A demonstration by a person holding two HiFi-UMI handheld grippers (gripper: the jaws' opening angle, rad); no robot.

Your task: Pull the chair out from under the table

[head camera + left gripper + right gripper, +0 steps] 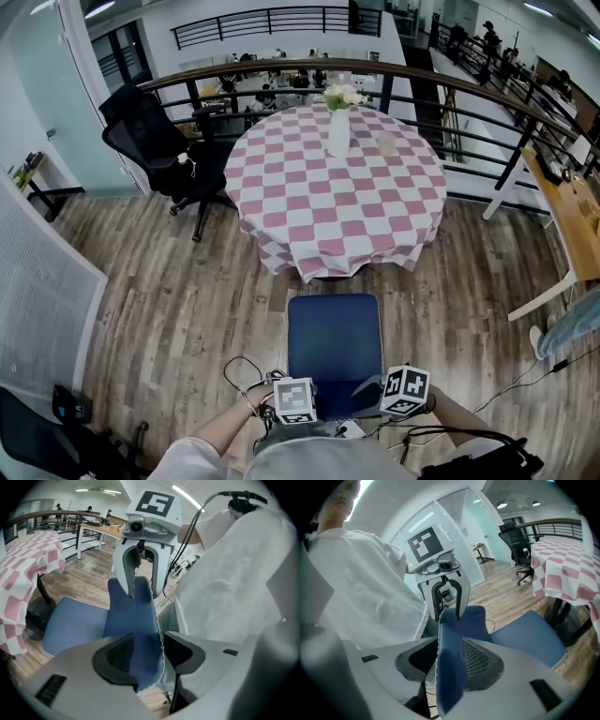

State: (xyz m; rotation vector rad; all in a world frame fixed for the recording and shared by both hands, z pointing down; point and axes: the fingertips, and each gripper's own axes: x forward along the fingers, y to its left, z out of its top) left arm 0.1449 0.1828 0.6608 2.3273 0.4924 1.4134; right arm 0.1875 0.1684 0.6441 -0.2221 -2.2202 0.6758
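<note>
Straddling chair (334, 342) backrest (132, 613) unclamped, left tool (147, 643) and right tool (450, 656); legs hidden.

An open-plan office was on show, up on a gallery level. A curved black railing (281, 67) was seen across the top of the frame, and beyond it, lower down, rows of desks (272, 89) with seated people were made out. A black swivel chair (155, 141) was parked at upper left beside a glass partition (37, 84). A wooden desk (572, 220) was caught at the right edge, with strip lights (97, 7) overhead. A round table (337, 187) was set by the rail.
</note>
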